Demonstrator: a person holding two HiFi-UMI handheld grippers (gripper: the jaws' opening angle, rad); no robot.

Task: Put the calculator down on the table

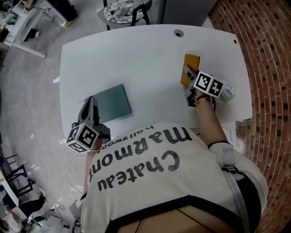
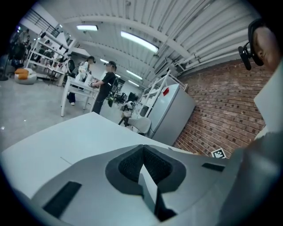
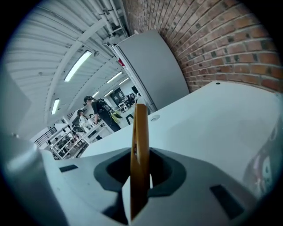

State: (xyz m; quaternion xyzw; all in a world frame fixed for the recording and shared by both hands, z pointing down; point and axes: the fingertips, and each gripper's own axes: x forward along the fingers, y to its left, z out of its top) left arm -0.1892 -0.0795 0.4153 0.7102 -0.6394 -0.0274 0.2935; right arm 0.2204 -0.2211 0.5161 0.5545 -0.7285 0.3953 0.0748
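Observation:
A flat yellow calculator (image 1: 191,67) hangs over the right part of the white table (image 1: 150,59), with my right gripper (image 1: 188,76) shut on its near end. In the right gripper view the calculator (image 3: 141,145) stands edge-on, pinched between the two jaws of the right gripper (image 3: 139,176). Whether its far end touches the table I cannot tell. My left gripper (image 1: 90,103) is low at the table's near left, its tip beside a dark teal notebook (image 1: 112,102). In its own view the left gripper (image 2: 142,152) has its pads meeting with nothing held.
A round cable hole (image 1: 178,32) sits near the table's far edge, and a chair (image 1: 125,11) stands beyond it. A brick wall (image 1: 268,54) runs close along the right side. People stand at desks (image 2: 95,84) far off.

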